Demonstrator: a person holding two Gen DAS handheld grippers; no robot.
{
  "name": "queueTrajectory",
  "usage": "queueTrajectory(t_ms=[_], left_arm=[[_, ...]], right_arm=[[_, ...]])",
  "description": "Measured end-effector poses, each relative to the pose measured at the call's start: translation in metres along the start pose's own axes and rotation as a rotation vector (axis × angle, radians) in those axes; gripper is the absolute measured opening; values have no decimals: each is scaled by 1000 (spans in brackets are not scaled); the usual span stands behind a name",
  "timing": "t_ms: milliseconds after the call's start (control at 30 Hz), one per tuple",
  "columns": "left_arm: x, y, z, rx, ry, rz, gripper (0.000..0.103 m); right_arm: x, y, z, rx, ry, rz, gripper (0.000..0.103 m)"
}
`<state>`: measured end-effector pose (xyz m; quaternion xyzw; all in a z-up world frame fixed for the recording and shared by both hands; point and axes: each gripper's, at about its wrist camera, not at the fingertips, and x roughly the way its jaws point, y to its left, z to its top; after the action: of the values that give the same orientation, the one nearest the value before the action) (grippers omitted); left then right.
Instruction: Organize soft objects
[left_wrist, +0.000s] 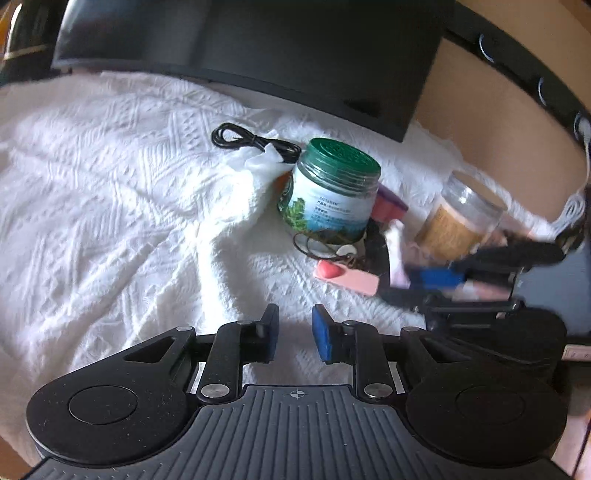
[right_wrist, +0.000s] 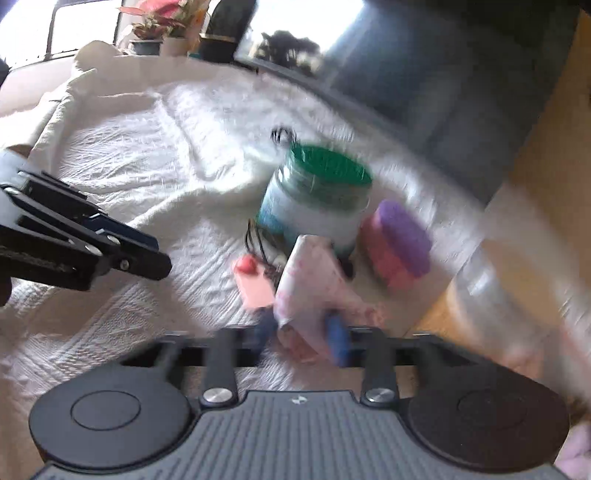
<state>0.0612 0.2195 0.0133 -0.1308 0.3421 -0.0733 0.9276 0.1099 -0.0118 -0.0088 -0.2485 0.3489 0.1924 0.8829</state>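
My right gripper (right_wrist: 304, 334) is shut on a pale pink-patterned cloth (right_wrist: 314, 291) and holds it above the white bedspread (right_wrist: 129, 166); it also shows in the left wrist view (left_wrist: 397, 273), where the cloth (left_wrist: 397, 251) sticks out of it. My left gripper (left_wrist: 293, 334) is open and empty over the bedspread (left_wrist: 110, 221), to the left of the clutter; it also shows in the right wrist view (right_wrist: 147, 254). A crumpled white tissue (left_wrist: 258, 162) lies by a green-lidded jar (left_wrist: 328, 192). A pink and purple sponge (right_wrist: 399, 243) lies right of the jar (right_wrist: 314, 199).
A pink tag with a red blob (left_wrist: 345, 277) and a cord lie in front of the jar. A black coiled cable (left_wrist: 247, 140) lies behind the tissue. A clear jar with tan contents (left_wrist: 458, 225) stands at the right. A dark box (left_wrist: 258, 48) lies behind.
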Motion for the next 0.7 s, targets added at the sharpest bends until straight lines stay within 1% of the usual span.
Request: queueTrajectory(t_ms=[33,100,167,200,267,333,367,467,500,600,633,700], left_arm=[[1,1,1,-15,-2,-7,24],[4,0,4,-33,-12,-8,24],[8,-3,6,-51,-24,-12,24],[10,-6,8,-62,-32,-16,24],[14,-14,11,-67,-50,-25,24],[21,-28,15,-38,-56,-28,24],[23,-35,15,-13,-57,-26,24],[32,-62,16,105,-73,11,24],[36,-67,15,131,-73,22,24],[47,-78,12,194,-56,62,25],[48,-81,10,216,-61,82,29],[47,-82,9,241,-66,110,30]], right_arm=[[-4,-2,-3,20,4,38,13],[-16,-6,-10,66,17,124,11],[-29,-8,-19,111,27,183,8],[-34,-8,-24,124,28,174,8],[-41,-6,-33,138,24,96,8],[-46,-6,-42,144,10,29,8],[-47,-7,-46,152,6,18,8],[-45,-12,-52,184,-12,16,8],[-45,-12,-53,186,-20,10,8],[-47,-14,-58,192,-44,2,8],[-47,-14,-60,196,-51,4,8],[-49,-15,-62,199,-57,7,9]])
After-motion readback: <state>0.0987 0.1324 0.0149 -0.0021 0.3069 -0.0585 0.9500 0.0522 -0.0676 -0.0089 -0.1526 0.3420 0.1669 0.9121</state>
